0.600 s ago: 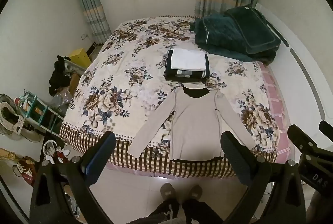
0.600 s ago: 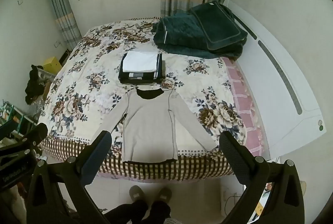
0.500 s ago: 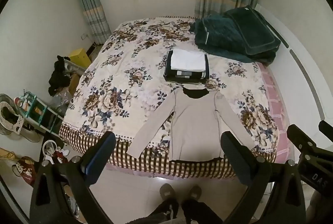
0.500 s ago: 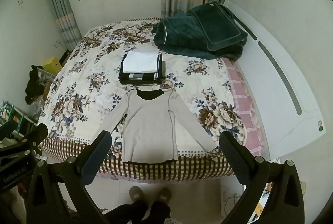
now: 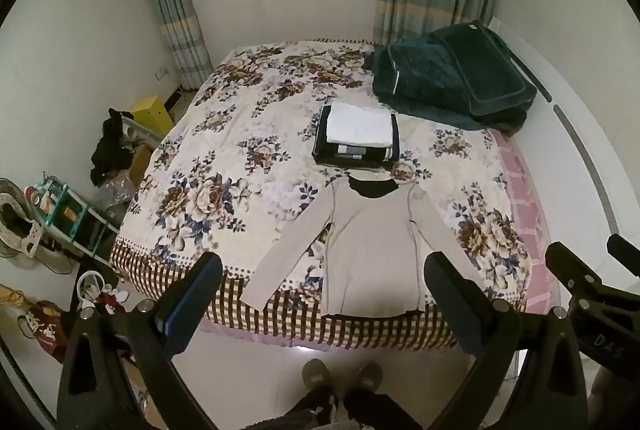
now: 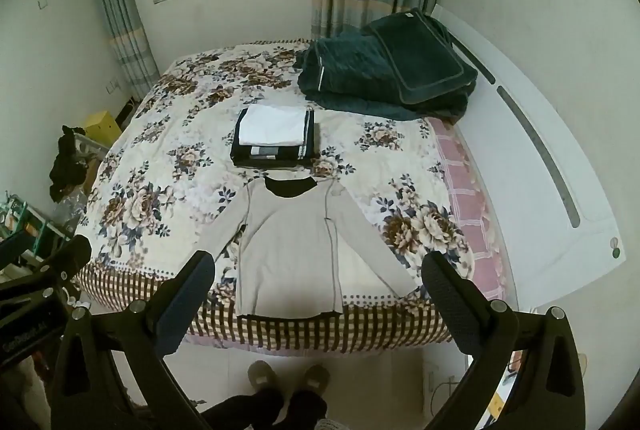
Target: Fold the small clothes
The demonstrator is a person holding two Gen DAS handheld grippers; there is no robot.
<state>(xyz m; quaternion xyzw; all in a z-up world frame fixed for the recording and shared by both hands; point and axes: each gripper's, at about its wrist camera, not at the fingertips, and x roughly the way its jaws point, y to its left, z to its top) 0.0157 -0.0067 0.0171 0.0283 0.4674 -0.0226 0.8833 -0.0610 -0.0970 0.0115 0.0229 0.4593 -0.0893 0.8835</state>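
Beige long-sleeved knit top with a black neckline (image 5: 370,250) lies flat at the near edge of the floral quilted bed (image 5: 224,166), long axis running from hem nearest the person to collar farthest. Both the left gripper (image 5: 322,290) and the right gripper (image 6: 318,286) hang spread wide and empty above it; I judge the first fold goes best by pinching a sleeve cuff and laying it across the chest.

dark green quilt (image 5: 448,78) on floral bedspread (image 5: 224,166), yellow box (image 5: 154,112) beside bed

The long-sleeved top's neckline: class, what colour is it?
Black, against the beige long-sleeved top; the neckline shows best in the right wrist view.
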